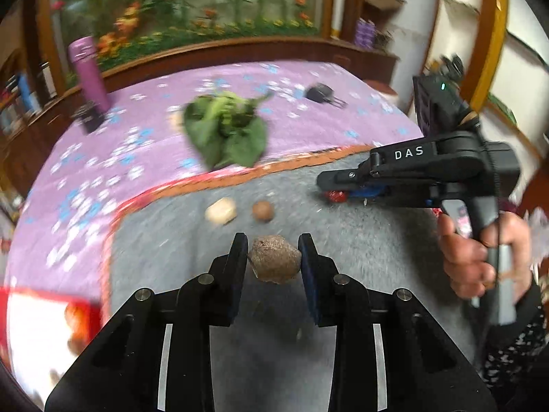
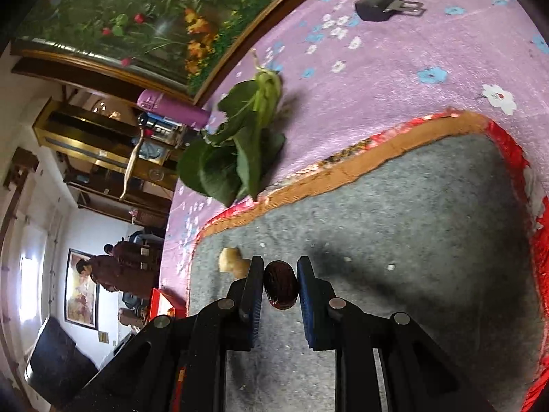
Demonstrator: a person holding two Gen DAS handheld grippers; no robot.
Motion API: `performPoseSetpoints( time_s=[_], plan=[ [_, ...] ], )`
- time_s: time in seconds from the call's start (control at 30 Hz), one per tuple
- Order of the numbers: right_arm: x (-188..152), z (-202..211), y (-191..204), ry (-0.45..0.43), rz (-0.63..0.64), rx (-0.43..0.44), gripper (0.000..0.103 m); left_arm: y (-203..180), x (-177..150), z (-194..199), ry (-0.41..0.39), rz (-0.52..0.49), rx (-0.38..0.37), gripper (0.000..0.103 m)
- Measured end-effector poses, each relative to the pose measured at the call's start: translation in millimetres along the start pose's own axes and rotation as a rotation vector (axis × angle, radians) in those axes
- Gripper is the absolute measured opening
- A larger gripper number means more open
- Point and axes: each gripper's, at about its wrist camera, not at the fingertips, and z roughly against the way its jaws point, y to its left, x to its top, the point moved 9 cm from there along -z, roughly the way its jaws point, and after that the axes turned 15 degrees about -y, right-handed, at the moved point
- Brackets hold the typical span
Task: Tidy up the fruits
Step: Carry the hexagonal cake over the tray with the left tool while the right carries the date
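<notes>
Brown lumpy fruit clamped between left fingers; dark red fruit between right fingers.

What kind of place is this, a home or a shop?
Most likely a home living room: a flowered purple tablecloth, a framed flower painting on the wall, and wooden cabinets behind.

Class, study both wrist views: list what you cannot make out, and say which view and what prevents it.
- Leafy greens, left view: motion blur hides the leaf detail.
- Red box, left view: cut off by the edge, glare whites out its contents.
- Red item, left view: mostly hidden under the right gripper.
- Pale piece, right view: partly behind a jaw, kind unclear.
- Brown lump in the left gripper: kind unclear.
</notes>
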Motion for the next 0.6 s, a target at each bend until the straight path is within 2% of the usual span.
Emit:
performPoseSetpoints(
  time_s=[0.17, 0.3, 0.5, 0.6],
  plan=[
    [-6.5, -7.1, 16.9, -0.003, 0.065, 0.020, 0.019, 34.2, -6.3, 60.8, -0.079, 0.090, 0.099, 0.030],
    [-17.0, -16.1, 30.7, 0.006, 0.111, 0.035, 0.019, 75.7, -19.0, 104.9, -0.134, 0.163, 0.217, 0.030],
    [-49.2, -32.7, 64.7, 0.046, 0.173, 0.070, 0.019, 133.4, -52.8, 156.5, -0.157, 0.269, 0.354, 0.030],
    [-75.1, -42.6, 100.8, 0.087, 0.214, 0.124, 0.019, 163.5, -68.6, 179.5, -0.166, 0.307, 0.426, 0.030]
  ],
)
